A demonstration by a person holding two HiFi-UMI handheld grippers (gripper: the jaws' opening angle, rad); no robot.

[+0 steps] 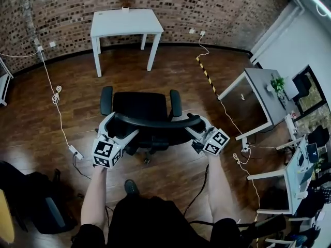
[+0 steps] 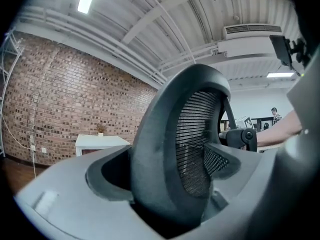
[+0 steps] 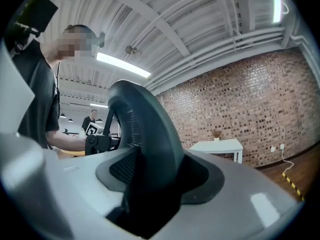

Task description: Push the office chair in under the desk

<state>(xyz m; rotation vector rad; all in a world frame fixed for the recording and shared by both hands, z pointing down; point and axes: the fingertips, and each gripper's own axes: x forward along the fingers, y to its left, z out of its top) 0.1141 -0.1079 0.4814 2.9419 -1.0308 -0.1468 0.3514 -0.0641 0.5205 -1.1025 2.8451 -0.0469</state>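
Firmly clamped on the backrest (image 1: pixel 155 122) of the office chair (image 1: pixel 140 107) with left gripper (image 1: pixel 120 129) and right gripper (image 1: pixel 197 129), jaws wide yet pressing the top rim at either end, and standing on open floor well apart from the white desk (image 1: pixel 126 22) by the brick wall. Might veer on the castors under an uneven shove, clipping a desk leg or snagging the white cable (image 1: pixel 58 115) at the left. Among containers, only a small pot (image 1: pixel 125 4) on the desk's far edge, holding a plant and liable to tip at a bump.
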